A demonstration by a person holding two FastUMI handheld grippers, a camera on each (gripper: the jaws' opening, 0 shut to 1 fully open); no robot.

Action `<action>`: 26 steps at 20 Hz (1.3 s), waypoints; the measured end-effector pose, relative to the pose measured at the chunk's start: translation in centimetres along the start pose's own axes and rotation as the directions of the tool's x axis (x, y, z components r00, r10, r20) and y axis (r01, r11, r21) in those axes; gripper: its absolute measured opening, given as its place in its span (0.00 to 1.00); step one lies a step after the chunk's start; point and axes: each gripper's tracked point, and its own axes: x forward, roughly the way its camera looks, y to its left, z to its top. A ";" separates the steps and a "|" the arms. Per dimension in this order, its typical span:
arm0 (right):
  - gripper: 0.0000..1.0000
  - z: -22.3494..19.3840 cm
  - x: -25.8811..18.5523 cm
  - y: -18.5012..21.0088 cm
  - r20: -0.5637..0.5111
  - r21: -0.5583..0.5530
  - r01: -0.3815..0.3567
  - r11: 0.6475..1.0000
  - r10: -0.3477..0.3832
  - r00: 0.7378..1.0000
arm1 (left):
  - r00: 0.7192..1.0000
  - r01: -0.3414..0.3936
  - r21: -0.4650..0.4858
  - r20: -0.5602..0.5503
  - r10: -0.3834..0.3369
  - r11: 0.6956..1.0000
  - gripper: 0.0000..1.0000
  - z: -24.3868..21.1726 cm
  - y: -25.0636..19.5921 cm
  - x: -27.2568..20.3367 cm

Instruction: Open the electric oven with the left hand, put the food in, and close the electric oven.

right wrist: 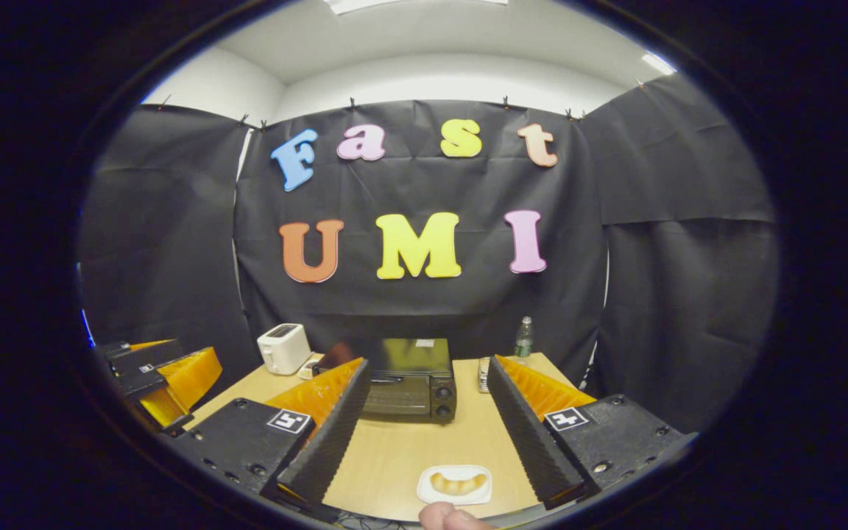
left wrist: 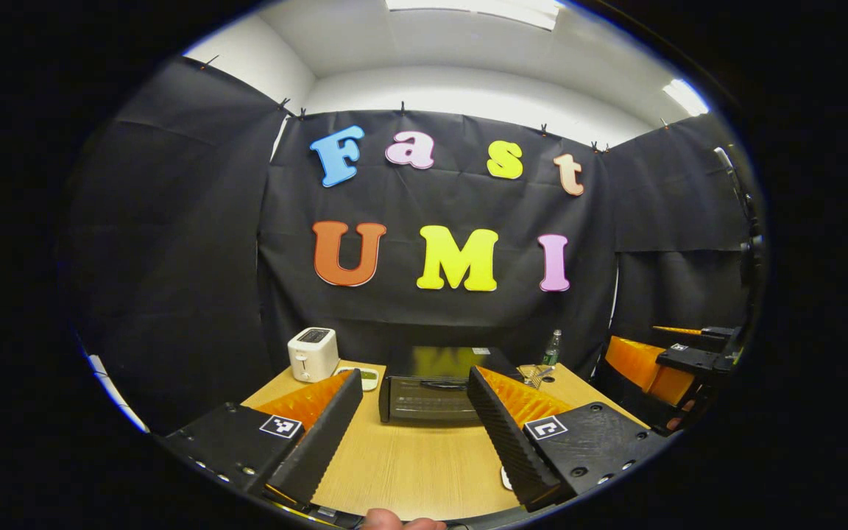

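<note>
The black electric oven [right wrist: 409, 377] stands closed on the table [right wrist: 409, 449].

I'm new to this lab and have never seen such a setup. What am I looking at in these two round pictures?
A person holds a hand-held gripper in each hand; a camera rides on each and looks along its two fingers. In the left gripper view, the left hand-held gripper is open and empty. In the right gripper view, so is the right hand-held gripper. Ahead is a wooden table with a closed oven, a toaster, a bottle and a small plate of food.
</note>
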 end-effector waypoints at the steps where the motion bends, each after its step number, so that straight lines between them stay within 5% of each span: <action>1: 0.98 0.0 0.3 -0.6 0.000 0.004 0.009 1.000 -0.009 1.000 | 1.000 0.008 0.001 -0.006 -0.008 1.000 0.94 -0.3 -0.5 0.6; 13: 1.00 -1.7 6.0 -11.1 -0.035 0.061 0.143 0.988 -0.141 0.989 | 0.993 0.054 -0.010 -0.102 -0.055 0.998 0.95 -4.5 -5.1 13.0; 26: 0.97 -3.2 10.6 -19.6 -0.137 0.028 0.250 0.968 -0.244 0.960 | 0.960 0.013 0.042 -0.279 -0.001 0.999 0.95 -14.4 -5.8 29.0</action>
